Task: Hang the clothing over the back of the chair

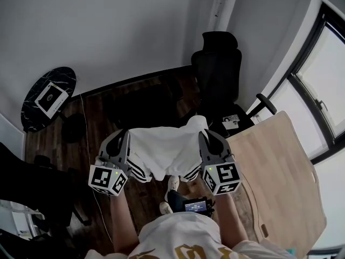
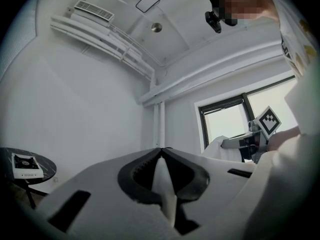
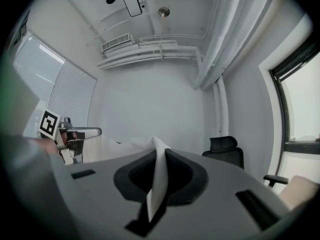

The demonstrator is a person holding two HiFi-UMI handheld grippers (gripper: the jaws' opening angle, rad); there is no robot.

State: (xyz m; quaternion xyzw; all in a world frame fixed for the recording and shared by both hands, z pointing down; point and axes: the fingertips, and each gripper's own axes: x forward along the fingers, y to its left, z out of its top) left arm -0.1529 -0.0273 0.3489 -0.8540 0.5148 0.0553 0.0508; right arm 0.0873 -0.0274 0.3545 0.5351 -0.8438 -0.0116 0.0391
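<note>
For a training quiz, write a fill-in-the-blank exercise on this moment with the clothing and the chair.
The left gripper and the right gripper are both ____ on the white clothing.
The clothing is not yet on the ____ chair.
The wooden table stands on the person's ____ side.
Missing words: shut; black; right.

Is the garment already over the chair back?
No, the white garment hangs between the left tool and right tool, apart from the black chair.
</note>
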